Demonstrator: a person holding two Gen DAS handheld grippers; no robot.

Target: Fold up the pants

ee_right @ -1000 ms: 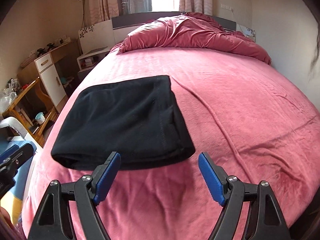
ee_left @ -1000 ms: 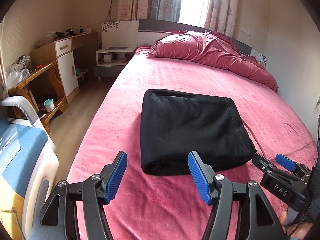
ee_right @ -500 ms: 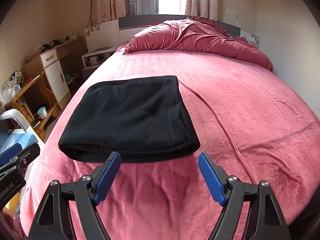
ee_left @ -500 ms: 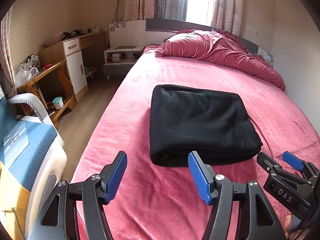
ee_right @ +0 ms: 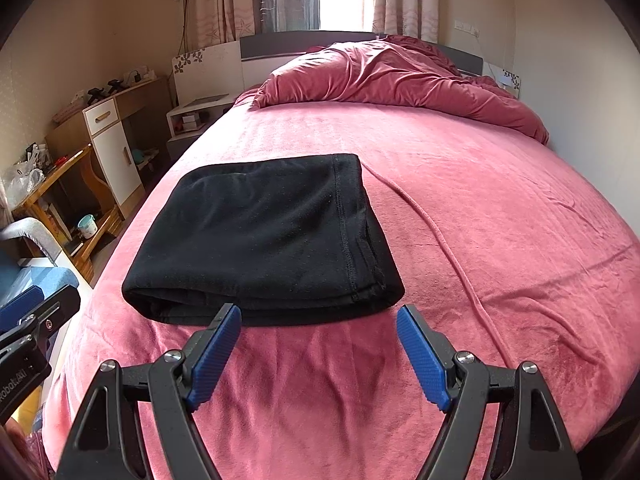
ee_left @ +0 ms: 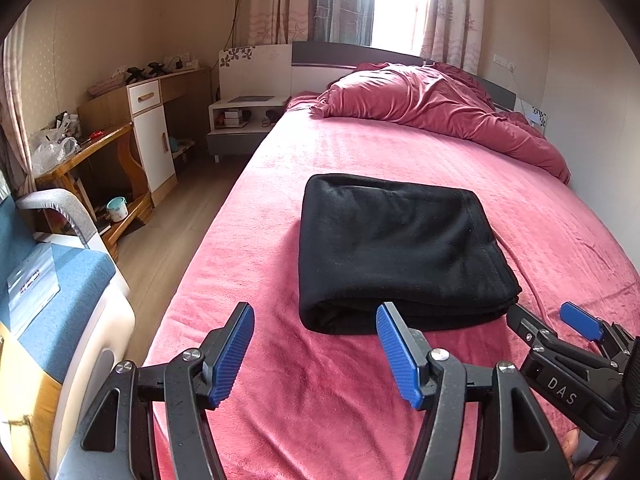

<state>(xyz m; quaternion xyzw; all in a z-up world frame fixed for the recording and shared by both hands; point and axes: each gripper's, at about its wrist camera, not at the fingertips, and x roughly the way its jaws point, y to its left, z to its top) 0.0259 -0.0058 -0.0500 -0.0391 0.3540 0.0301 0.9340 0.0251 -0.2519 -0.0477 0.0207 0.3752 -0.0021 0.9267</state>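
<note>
The black pants (ee_left: 400, 248) lie folded into a flat rectangular bundle on the pink bed (ee_left: 280, 380); they also show in the right wrist view (ee_right: 272, 240). My left gripper (ee_left: 316, 344) is open and empty, held above the bed just short of the bundle's near left edge. My right gripper (ee_right: 320, 344) is open and empty, just short of the bundle's near right edge. The right gripper also shows at the right of the left wrist view (ee_left: 548, 320). Neither gripper touches the pants.
A crumpled red duvet (ee_left: 432, 108) lies at the head of the bed. A wooden desk (ee_left: 100, 152), a white cabinet (ee_left: 152, 140) and a nightstand (ee_left: 244, 120) stand left of the bed. A blue chair (ee_left: 48, 280) is near left. A wall runs along the right.
Both grippers have drawn back and risen from the folded pants, which now sit farther away in both views. Both stayed open. The pants have not moved.
</note>
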